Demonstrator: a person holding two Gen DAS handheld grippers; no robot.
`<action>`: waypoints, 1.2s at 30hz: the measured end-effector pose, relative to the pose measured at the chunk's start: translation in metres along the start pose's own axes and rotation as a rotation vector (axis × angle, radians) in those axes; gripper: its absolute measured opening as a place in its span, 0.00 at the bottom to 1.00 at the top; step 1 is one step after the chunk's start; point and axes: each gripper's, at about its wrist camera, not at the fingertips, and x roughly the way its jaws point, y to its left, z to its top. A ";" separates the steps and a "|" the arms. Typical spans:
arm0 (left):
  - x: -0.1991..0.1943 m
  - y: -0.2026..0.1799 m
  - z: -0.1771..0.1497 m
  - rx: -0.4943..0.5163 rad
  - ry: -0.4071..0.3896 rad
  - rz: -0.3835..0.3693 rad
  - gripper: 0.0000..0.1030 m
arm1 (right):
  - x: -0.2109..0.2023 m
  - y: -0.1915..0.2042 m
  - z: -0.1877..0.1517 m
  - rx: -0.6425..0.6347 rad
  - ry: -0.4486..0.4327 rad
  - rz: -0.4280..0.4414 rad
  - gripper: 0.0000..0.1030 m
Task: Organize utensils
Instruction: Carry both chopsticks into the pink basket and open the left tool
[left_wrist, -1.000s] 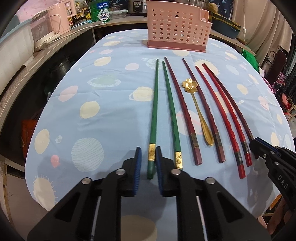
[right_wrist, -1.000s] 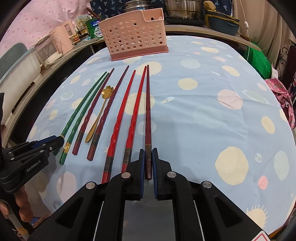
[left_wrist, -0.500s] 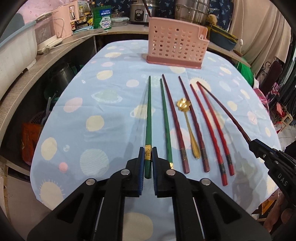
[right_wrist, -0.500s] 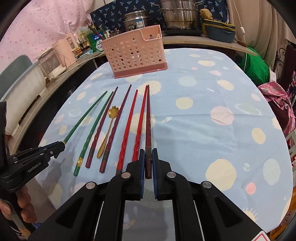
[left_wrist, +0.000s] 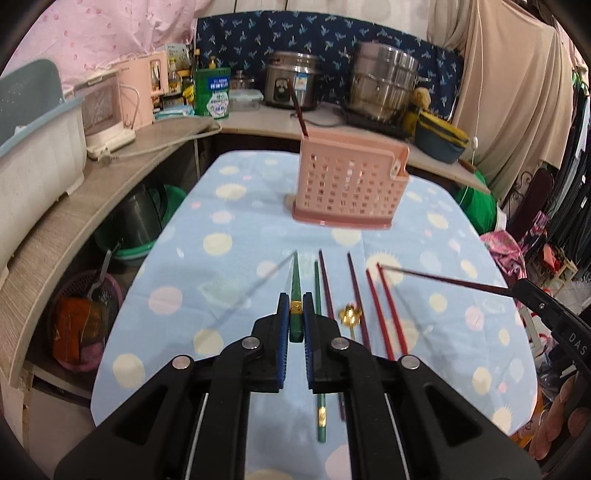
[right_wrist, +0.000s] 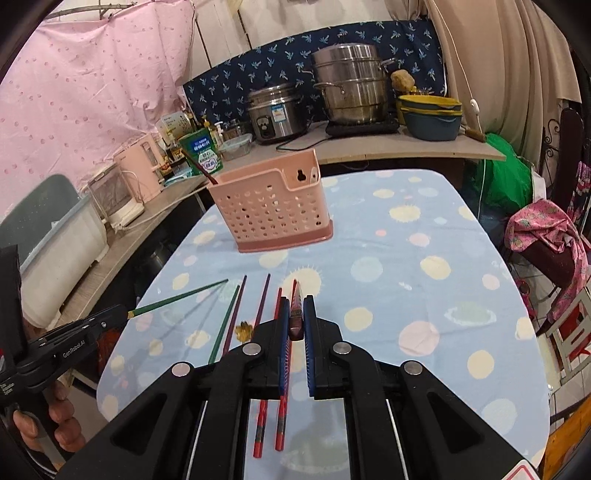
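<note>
My left gripper (left_wrist: 295, 306) is shut on a green chopstick (left_wrist: 294, 280) and holds it above the table, tip forward. My right gripper (right_wrist: 295, 306) is shut on a dark red chopstick (right_wrist: 296, 306), also lifted; it shows in the left wrist view (left_wrist: 443, 278). The green chopstick shows in the right wrist view (right_wrist: 181, 297). On the blue cloth lie another green chopstick (left_wrist: 317, 295), several red and dark red chopsticks (left_wrist: 384, 317) and a gold spoon (left_wrist: 350, 315). The pink perforated holder (left_wrist: 351, 184) stands at the far end with one chopstick in it.
The table (right_wrist: 424, 258) has a blue spotted cloth. A wooden counter (left_wrist: 147, 144) wraps behind and left, with pots, a rice cooker (left_wrist: 291, 86) and a pink appliance. Baskets sit under the counter at left. Clothes and a chair stand at right.
Both grippers rose and tilted up, each lifting its chopstick off the cloth. The other utensils stayed where they lay.
</note>
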 end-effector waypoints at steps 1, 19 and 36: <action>-0.002 0.000 0.008 -0.003 -0.016 0.002 0.07 | -0.001 0.001 0.008 -0.001 -0.015 0.008 0.07; -0.029 0.002 0.150 -0.045 -0.246 -0.036 0.07 | 0.002 0.003 0.133 0.023 -0.194 0.080 0.07; -0.011 -0.007 0.275 -0.124 -0.444 -0.017 0.07 | 0.055 0.028 0.257 0.031 -0.331 0.109 0.07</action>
